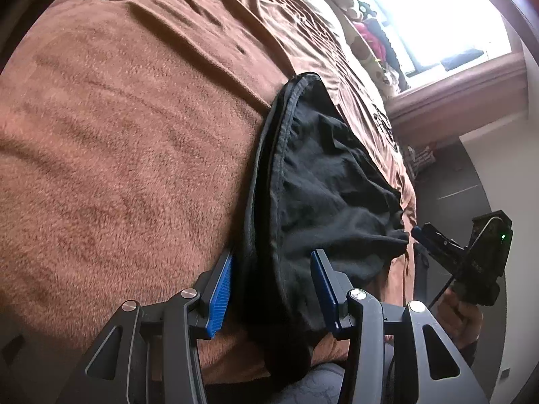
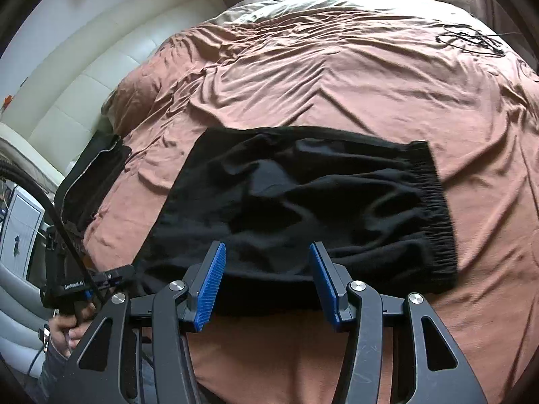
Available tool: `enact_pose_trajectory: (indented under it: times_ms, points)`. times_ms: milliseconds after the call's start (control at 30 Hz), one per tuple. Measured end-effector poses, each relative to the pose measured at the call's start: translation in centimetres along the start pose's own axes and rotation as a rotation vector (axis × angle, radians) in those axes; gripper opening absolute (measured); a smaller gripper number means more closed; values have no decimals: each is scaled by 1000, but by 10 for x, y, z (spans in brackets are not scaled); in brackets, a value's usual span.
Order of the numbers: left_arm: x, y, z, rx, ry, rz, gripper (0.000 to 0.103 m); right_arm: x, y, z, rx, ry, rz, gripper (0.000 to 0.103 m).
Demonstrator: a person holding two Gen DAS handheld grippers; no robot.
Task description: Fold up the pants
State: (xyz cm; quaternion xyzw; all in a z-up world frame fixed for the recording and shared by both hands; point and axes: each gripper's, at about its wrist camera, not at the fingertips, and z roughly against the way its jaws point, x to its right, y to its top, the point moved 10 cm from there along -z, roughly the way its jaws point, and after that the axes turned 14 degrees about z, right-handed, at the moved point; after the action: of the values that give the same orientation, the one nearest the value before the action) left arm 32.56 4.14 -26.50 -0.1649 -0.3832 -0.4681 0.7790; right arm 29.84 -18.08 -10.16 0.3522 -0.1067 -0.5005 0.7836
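Blue ribbed pads on the black left gripper (image 1: 271, 289) stand apart, straddling a seamed edge without pinching it; the right gripper (image 2: 266, 284) gapes empty too. Between them the soft black cotton pants (image 2: 303, 208) lie folded on the rumpled brown bedspread (image 2: 337, 77) (light, floppy stuff). Best hold, I'd say: the gathered elastic waistband (image 2: 434, 208).

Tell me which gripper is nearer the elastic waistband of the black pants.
Right. The right gripper hangs open over the near edge of the pants, a short way from the waistband. The left gripper is open at the opposite end, astride a seamed edge.
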Motion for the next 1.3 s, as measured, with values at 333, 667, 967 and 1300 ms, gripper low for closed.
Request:
enact_pose_trajectory:
  times_ms: [333, 667, 967, 1300]
  points:
    - [-7, -6, 12, 4, -36, 57, 49, -32, 10, -46, -67, 9, 25, 49]
    - [-3, -5, 15, 16, -43, 67, 49, -32, -29, -92, -236, -13, 24, 40]
    - [4, 7, 18, 33, -79, 92, 49, -39, -8, -70, -235, 5, 80, 40]
    - [3, 14, 10, 29, -84, 134, 49, -15, 35, -93, -192, -60, 38, 32]
